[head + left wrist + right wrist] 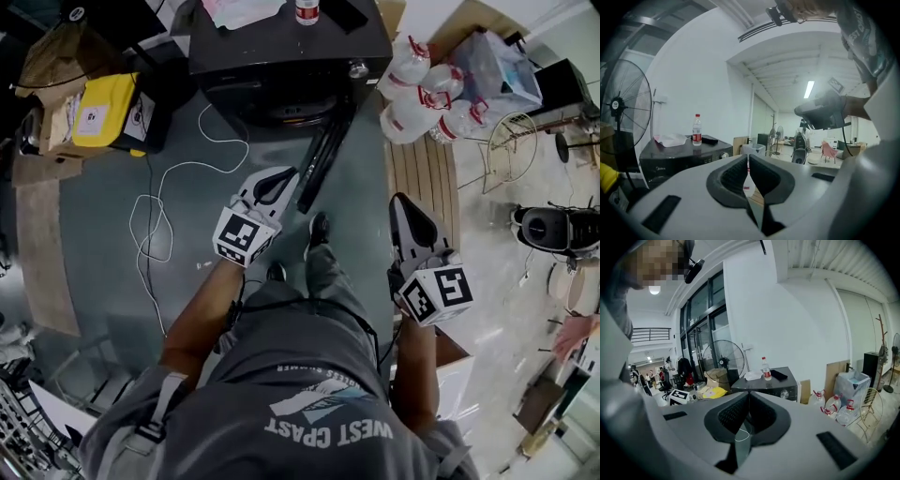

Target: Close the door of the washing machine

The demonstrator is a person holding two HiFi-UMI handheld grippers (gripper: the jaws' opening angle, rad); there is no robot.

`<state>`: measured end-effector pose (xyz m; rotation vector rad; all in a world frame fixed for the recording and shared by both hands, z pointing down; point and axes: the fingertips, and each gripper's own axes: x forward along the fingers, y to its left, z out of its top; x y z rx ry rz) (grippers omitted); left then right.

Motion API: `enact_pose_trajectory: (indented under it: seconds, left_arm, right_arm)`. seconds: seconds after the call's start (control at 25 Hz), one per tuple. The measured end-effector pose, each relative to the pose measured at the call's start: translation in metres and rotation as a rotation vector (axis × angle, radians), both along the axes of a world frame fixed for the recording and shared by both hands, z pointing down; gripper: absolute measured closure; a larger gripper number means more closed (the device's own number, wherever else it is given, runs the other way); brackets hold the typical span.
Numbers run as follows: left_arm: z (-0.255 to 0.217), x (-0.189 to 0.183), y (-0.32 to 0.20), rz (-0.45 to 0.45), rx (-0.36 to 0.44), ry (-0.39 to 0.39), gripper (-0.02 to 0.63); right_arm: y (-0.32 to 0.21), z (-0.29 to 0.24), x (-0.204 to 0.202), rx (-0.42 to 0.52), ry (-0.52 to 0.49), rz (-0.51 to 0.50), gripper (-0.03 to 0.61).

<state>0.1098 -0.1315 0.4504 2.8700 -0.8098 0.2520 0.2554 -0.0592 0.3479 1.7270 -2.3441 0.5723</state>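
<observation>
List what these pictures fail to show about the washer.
- Door: head view, seen edge-on from above, so its face and latch cannot be made out.
- Washer, lower front: hidden by the left gripper in its view, and by the right gripper in its own.
- Bottle: head view, cut off by the top edge.

I count two grippers, my left gripper (283, 176) and right gripper (402, 201). Ahead of them: one washing machine (281, 56), one small bottle (307, 11), one fan (723, 361). Beyond the right gripper: four water jugs (405, 117).
</observation>
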Motion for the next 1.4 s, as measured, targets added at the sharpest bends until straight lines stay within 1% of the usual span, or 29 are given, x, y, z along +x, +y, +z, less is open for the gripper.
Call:
enact_pose_trajectory:
  seconds: [0.24,0.36,0.48,0.72,1.0,1.16,1.28,1.4]
  left_arm:
    - [0.073,0.026,-0.017,-0.033,-0.077,-0.045,0.588]
    - [0.104,0.037,-0.021,-0.049,-0.116,-0.064,0.536]
    - [0.134,0.043,-0.022,-0.064,-0.152,-0.085,0.525]
    - [0.185,0.049,-0.022,-0.101,-0.218,-0.118,0.518]
    - [0.231,0.053,-0.015,-0.106,-0.276,-0.128,0.520]
    - [0.248,0.058,-0.010,-0.105,-0.313,-0.134,0.522]
    - [0.262,0.061,-0.003,-0.110,-0.343,-0.133,0.524]
    - [0.270,0.063,0.001,-0.116,-0.365,-0.130,0.528]
  right_arm:
    - [-0.028,0.048,0.013,-0.074,0.005,-0.025,0.549]
    - [-0.039,0.075,0.018,-0.108,0.010,-0.037,0.549]
    - [-0.050,0.109,0.021,-0.148,0.022,-0.045,0.549]
    - [-0.074,0.188,0.020,-0.234,0.011,-0.068,0.546]
    - [-0.090,0.286,0.007,-0.354,-0.008,-0.105,0.515]
    - [-0.094,0.334,0.000,-0.418,-0.001,-0.137,0.514]
    - [-0.097,0.362,-0.004,-0.454,0.007,-0.158,0.513]
    - [-0.099,0.378,-0.008,-0.471,0.012,-0.176,0.512]
